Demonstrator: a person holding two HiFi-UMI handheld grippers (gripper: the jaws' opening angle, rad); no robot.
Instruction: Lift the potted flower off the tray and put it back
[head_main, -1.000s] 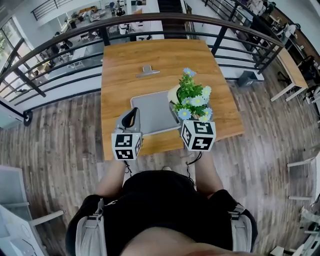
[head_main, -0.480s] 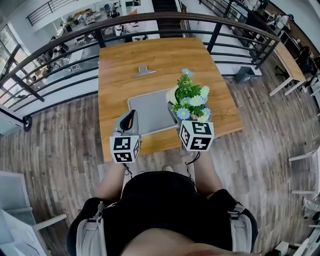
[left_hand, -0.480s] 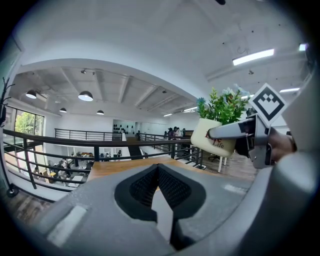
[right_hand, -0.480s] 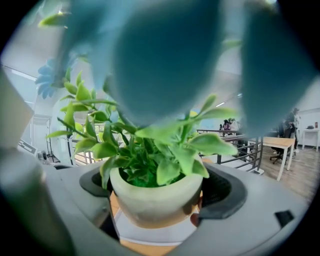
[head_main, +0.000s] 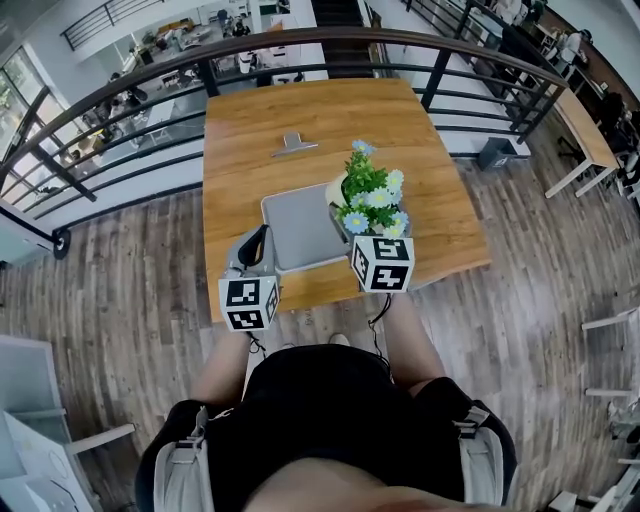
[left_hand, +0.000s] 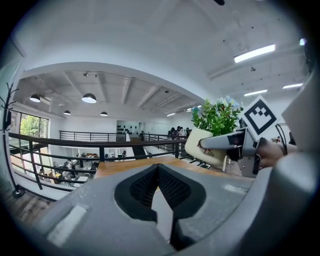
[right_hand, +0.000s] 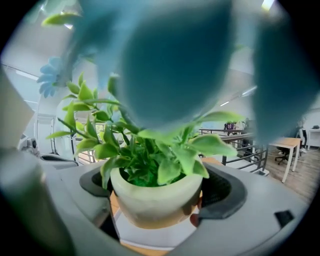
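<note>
desk (head_main: 420, 150): wooden top, bare grain | grey tray (head_main: 295, 228): flat on it, toward the 6 o'clock edge | small grey metal piece (head_main: 294, 145): at 12 o'clock of tray, apart

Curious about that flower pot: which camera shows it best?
The right gripper view: the pot is close up, centred. The left gripper view shows it small, side-on; in the head view flowers mostly hide it.
</note>
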